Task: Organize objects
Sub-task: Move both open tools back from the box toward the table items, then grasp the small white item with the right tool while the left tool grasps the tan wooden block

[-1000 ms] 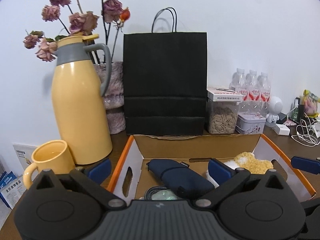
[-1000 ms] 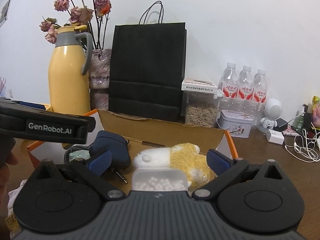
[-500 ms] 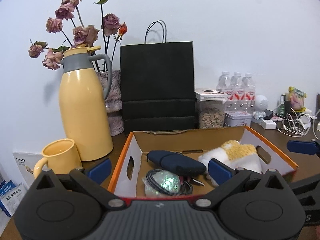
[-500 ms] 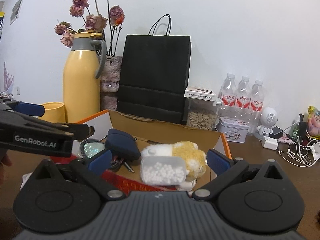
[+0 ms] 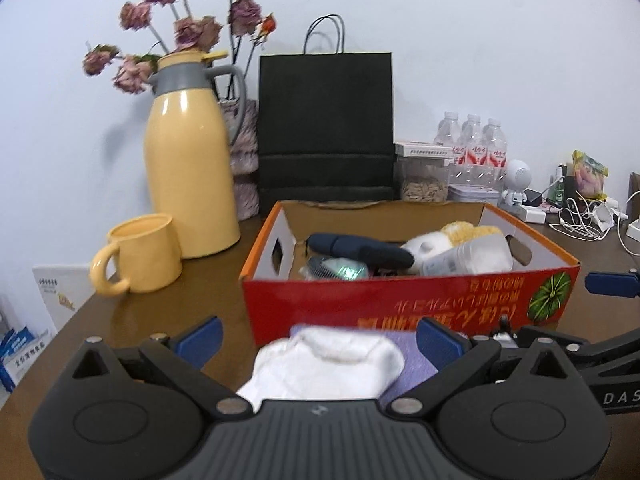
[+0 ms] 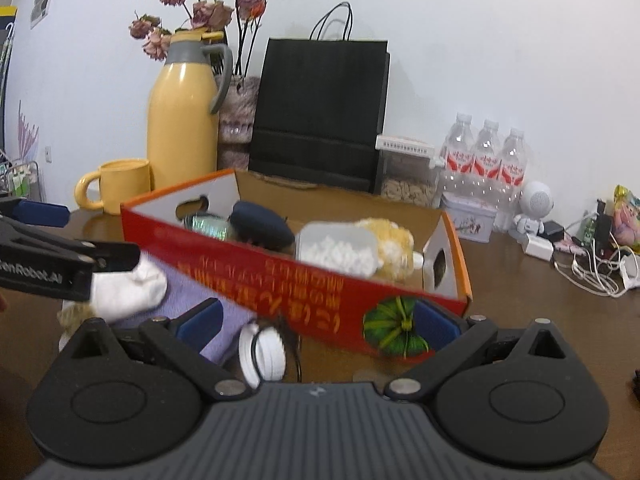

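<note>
The red cardboard box (image 5: 408, 300) stands on the brown table (image 5: 160, 312) just ahead of both tongs, with its long side running left to right across the left wrist view and its printed front wall facing the cameras; the print on it is upside down. In the right wrist view the box is turned, so its near right corner comes close to the right gripper (image 6: 316, 322).

The left gripper (image 5: 318, 338) has its blue fingertips wide apart and holds nothing. Between them, close under the camera, lies a white sock (image 5: 324, 364) on a purple cloth (image 5: 416, 364); the near ends of both are cut off by the gripper body. The right gripper is also spread open and empty. Between its tips I see a white round thing (image 6: 262, 354) with a dark cord, too blurred to name.

Inside the box, from left to right, lie a shiny greenish object (image 5: 340, 271), half hidden by the front wall, a dark blue pouch (image 5: 360, 248) with its long axis across the box, a clear container of white beads (image 6: 338, 249), and a yellow and white plush toy (image 6: 394, 246) partly behind the container.

Beyond the tongs, to the left of the box, stand a yellow mug (image 5: 140, 254) and a yellow jug (image 5: 190, 168); a black paper bag (image 5: 325, 128) stands behind the box.
</note>
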